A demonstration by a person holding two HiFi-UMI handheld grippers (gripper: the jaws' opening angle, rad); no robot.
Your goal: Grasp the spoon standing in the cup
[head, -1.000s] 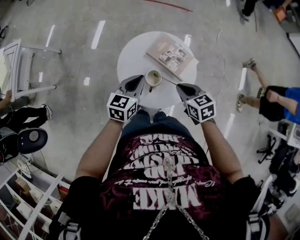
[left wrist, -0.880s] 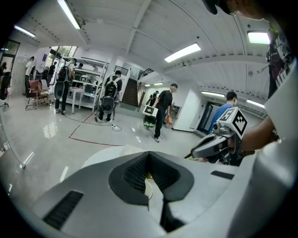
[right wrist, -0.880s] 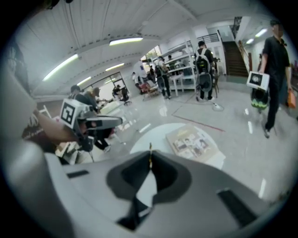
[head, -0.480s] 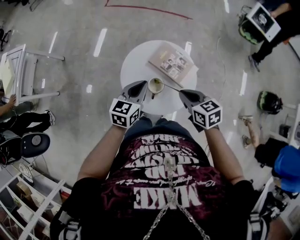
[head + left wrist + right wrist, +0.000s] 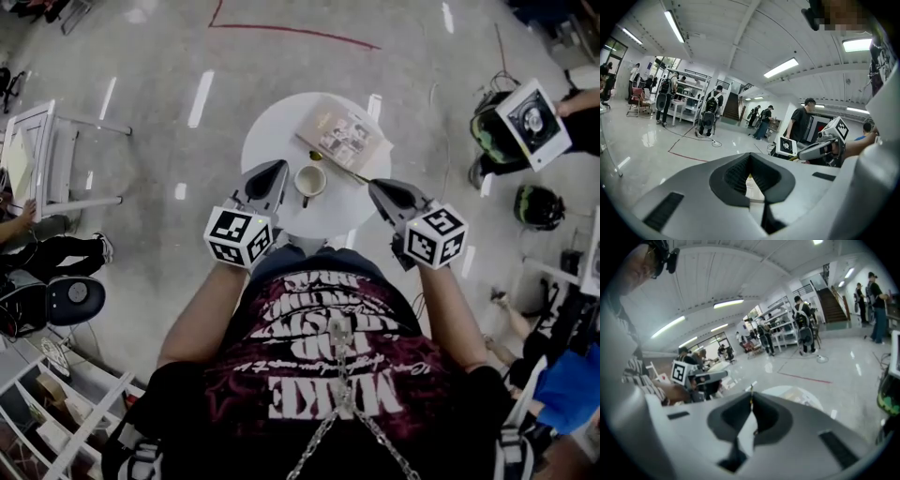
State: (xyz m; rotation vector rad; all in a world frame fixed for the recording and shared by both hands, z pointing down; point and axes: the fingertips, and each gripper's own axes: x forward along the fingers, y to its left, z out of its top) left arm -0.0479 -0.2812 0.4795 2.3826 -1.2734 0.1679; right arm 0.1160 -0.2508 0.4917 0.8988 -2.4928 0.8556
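In right gripper (image 5: 374, 184) — spoon (image 5: 340, 168).

Thin spoon (image 5: 343, 168), tilted, beside upright white cup (image 5: 309, 180)

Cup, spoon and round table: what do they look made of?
The cream round cup looks like glazed ceramic: smooth, pale, thick-walled. The thin gold-toned spoon looks like metal: slender, yellowish glint, though too small to be sure. The round white table looks painted or laminated: even, smooth top with faint sheen.
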